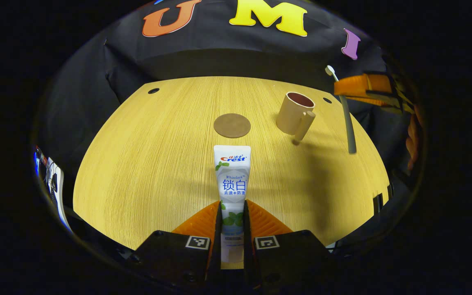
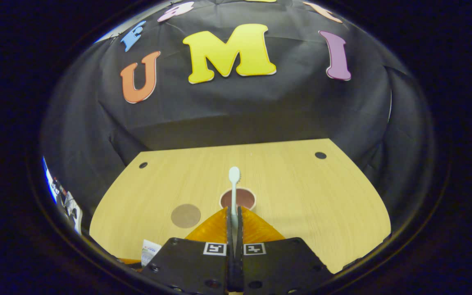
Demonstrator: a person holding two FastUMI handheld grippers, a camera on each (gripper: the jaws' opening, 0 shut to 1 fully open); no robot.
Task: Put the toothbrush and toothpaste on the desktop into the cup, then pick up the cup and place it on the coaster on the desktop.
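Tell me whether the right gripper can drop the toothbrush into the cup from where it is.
Probably yes: the right gripper holds the toothbrush above the cup, whose mouth is open and unobstructed.

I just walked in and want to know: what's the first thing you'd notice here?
Each gripper is clamped on something: the left gripper pinches the toothpaste over the wooden table, pointing at the round coaster. The right gripper holds the toothbrush bristles up, right above the open cup.

Toothpaste (image 1: 232, 180) in left gripper (image 1: 232, 213)
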